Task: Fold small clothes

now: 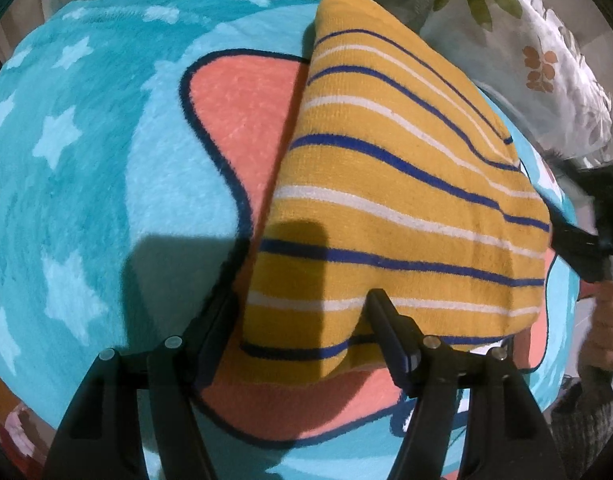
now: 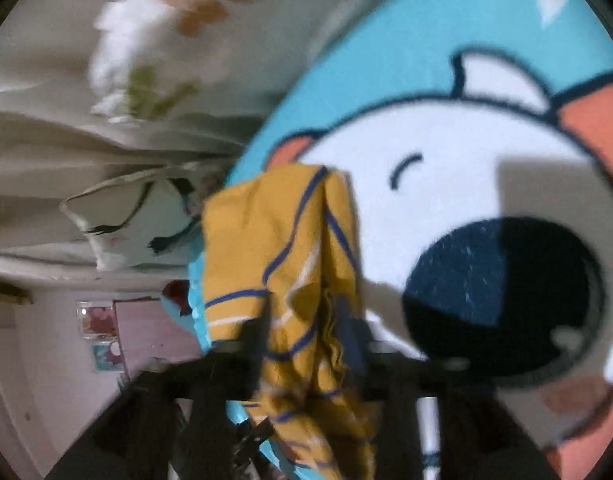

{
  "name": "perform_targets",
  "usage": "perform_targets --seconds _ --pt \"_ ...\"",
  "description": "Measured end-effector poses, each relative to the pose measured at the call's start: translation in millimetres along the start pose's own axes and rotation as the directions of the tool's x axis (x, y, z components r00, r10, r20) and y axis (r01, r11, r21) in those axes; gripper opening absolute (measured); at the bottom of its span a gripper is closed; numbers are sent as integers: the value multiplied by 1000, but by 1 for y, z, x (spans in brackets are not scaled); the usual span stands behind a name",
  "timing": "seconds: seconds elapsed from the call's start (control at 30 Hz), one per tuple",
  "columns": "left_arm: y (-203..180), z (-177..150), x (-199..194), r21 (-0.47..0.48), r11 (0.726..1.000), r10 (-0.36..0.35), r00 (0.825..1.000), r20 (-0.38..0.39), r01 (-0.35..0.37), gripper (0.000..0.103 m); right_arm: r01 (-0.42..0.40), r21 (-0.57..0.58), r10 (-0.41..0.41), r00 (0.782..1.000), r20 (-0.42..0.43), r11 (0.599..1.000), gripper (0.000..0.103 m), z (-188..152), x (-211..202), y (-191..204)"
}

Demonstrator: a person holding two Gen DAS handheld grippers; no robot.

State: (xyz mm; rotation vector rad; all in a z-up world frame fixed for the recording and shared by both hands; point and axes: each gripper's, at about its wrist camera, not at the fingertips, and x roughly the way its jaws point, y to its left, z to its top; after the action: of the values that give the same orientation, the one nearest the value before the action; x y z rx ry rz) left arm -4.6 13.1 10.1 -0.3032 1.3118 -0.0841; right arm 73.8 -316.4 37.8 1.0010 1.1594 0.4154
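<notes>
A small yellow garment (image 1: 390,184) with blue and white stripes lies folded on a blue cartoon blanket (image 1: 98,152). My left gripper (image 1: 302,304) is open; its fingers straddle the garment's near corner, with the right finger (image 1: 386,320) resting on the cloth. My right gripper (image 2: 302,320) is shut on a bunched edge of the same garment (image 2: 282,240), seen blurred in the right wrist view. It also shows at the garment's right edge in the left wrist view (image 1: 582,248).
The blanket (image 2: 446,32) shows a white cartoon face with a dark nose. A floral sheet or pillow (image 1: 546,40) lies beyond its right side. A hand (image 1: 602,336) holds the right gripper at the far right.
</notes>
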Motion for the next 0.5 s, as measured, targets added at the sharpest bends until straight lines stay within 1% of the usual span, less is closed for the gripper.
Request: perform_targets --seconds 0.07,0.13,0.17,0.2,0.27,0.33,0.37,0.43,0.5 --pt "-5 -4 2 7 1000 2 1000 3 -2 67 -25 -80 27 1000 17 996 48 -16 -10 24" --pt "-8 -6 3 18 1000 5 1000 4 -5 68 -23 -174 26 1000 16 984 48 -36 -16 41" --pt "-10 -6 3 22 1000 6 1000 3 -6 68 -15 -216 13 1000 -11 976 48 -50 -6 46" --pt "-11 -6 2 27 1000 6 1000 3 -6 68 -7 -225 0 1000 -31 974 48 -56 0 45" --pt "-14 -8 1 36 999 3 1000 -1 -3 69 78 -212 -90 995 -47 974 48 -63 15 28" --pt "-15 -11 0 39 999 -3 1000 -6 3 71 207 -199 -215 976 -21 958 50 -68 19 4" --pt "-12 -12 -3 40 999 -7 1000 -8 7 71 221 -185 -227 974 -12 958 64 -68 20 -4" --pt "-9 -18 -6 43 999 -15 1000 -6 16 71 208 -118 -208 978 10 971 63 -73 6 -22" --pt "-6 -24 -9 45 999 -27 1000 -8 27 71 239 -90 -236 971 43 967 63 -77 -5 -25"
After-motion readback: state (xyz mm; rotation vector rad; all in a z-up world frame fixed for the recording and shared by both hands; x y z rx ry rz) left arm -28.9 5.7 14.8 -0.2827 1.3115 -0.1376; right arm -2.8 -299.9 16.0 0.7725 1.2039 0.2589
